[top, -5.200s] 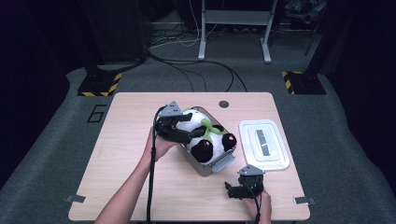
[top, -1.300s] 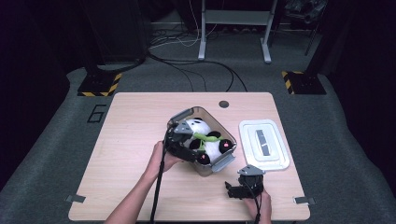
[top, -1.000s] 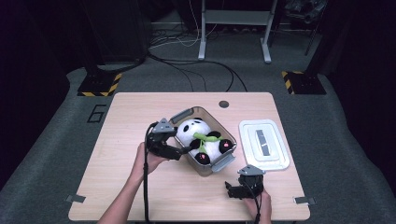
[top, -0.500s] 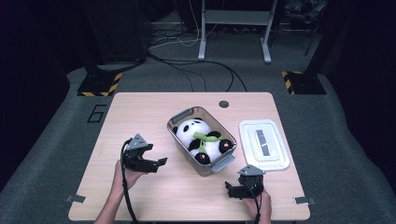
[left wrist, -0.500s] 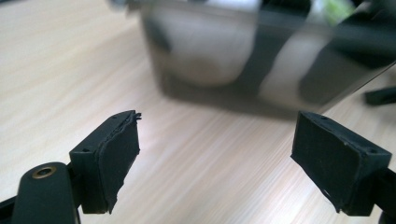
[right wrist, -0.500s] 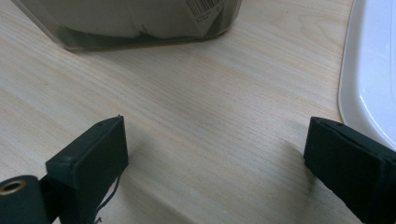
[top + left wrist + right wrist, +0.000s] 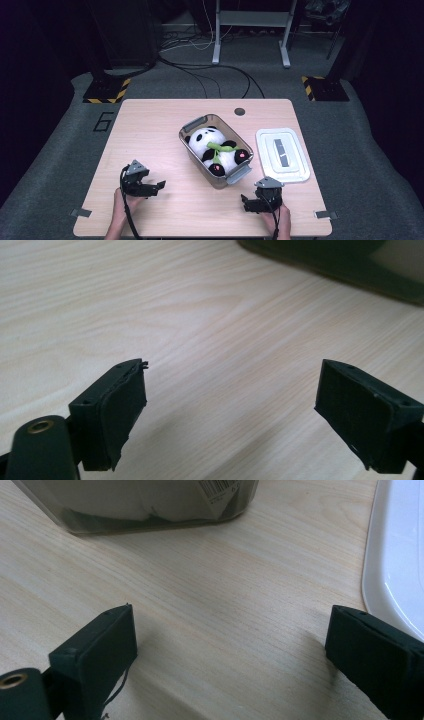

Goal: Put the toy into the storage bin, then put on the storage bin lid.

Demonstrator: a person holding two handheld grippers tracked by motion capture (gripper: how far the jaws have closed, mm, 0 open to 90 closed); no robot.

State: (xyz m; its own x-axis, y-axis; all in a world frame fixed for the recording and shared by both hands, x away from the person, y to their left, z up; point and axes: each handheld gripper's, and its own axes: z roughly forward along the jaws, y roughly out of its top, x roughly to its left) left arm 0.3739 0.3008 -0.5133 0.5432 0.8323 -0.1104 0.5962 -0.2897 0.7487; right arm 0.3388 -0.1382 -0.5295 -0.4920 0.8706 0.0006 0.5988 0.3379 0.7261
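Observation:
A clear plastic bin (image 7: 196,123) stands mid-table with a black-and-white panda plush (image 7: 207,142) lying inside it. My left gripper (image 7: 159,186) hovers low over the bare wood at the front left, well apart from the bin. Its jaws (image 7: 235,390) stand wide and have just been opening a little further, with nothing between them. My right gripper (image 7: 248,202) rests near the front edge, just in front of the bin's near corner (image 7: 150,505). It is open (image 7: 230,635) and empty.
A white lid (image 7: 295,150) lies flat to the right of the bin, and its edge (image 7: 400,555) runs close to my right gripper's right jaw. A round hole (image 7: 239,111) sits near the far edge of the wooden table (image 7: 150,130). Dark floor and cables surround it.
My left gripper has come away from the bin, moving down and toward the front left of the table. The panda stays in the bin. The right gripper has not moved.

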